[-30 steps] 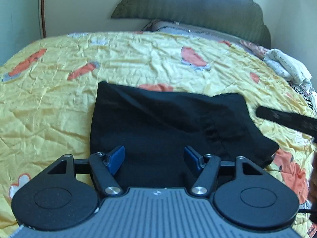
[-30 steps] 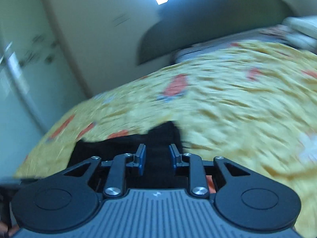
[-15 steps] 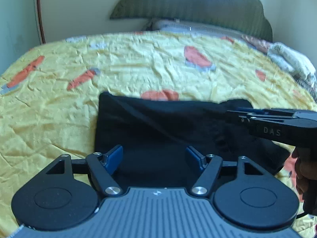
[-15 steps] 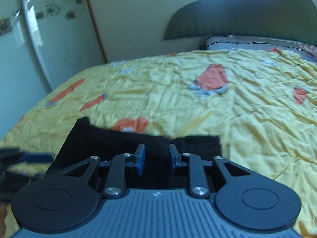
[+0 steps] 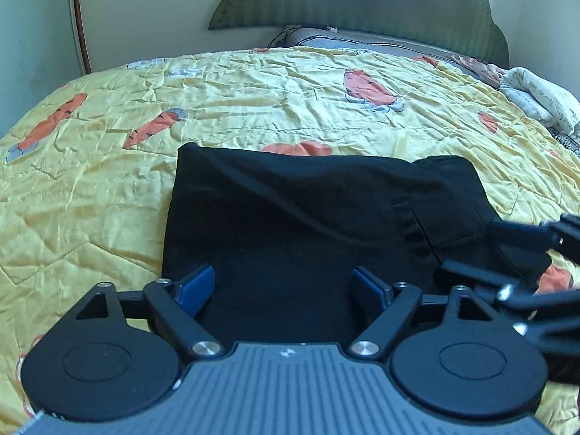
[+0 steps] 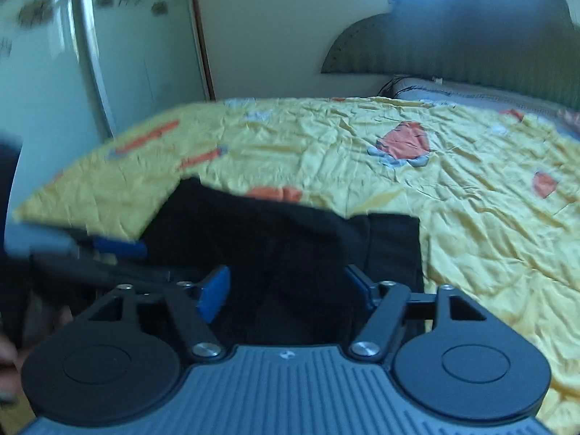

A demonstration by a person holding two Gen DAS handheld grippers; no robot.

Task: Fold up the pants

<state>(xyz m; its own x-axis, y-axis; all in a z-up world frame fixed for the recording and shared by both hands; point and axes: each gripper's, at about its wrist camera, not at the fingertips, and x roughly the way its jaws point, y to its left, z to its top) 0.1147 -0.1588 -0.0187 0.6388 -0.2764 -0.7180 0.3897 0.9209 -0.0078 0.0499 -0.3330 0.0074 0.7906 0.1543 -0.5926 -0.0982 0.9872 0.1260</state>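
A pair of black fabric pants (image 5: pixel 308 217), folded into a broad rectangle, lies on a bed covered by a crinkled yellow quilt printed with orange carrots (image 5: pixel 108 188), near the quilt's closer edge. The left hand-held gripper (image 5: pixel 282 286), black with blue pads, hangs just over the near edge of the pants; its jaws have just been opening and now stand wide apart, with only the flat cloth below and nothing pinched. The right hand-held gripper (image 6: pixel 286 290) sits over the pants' right end, beside a sewn pocket flap (image 5: pixel 417 232); its jaws have just been opening too and stand apart, cloth beneath them but unclamped. In the left wrist view its dark frame shows at the right edge, blurred. Behind the bed rise a scalloped dark green padded headboard (image 5: pixel 362 0) and a grey pillow (image 5: pixel 348 38). A rumpled white printed cloth (image 5: pixel 540 98) lies at the quilt's far right.
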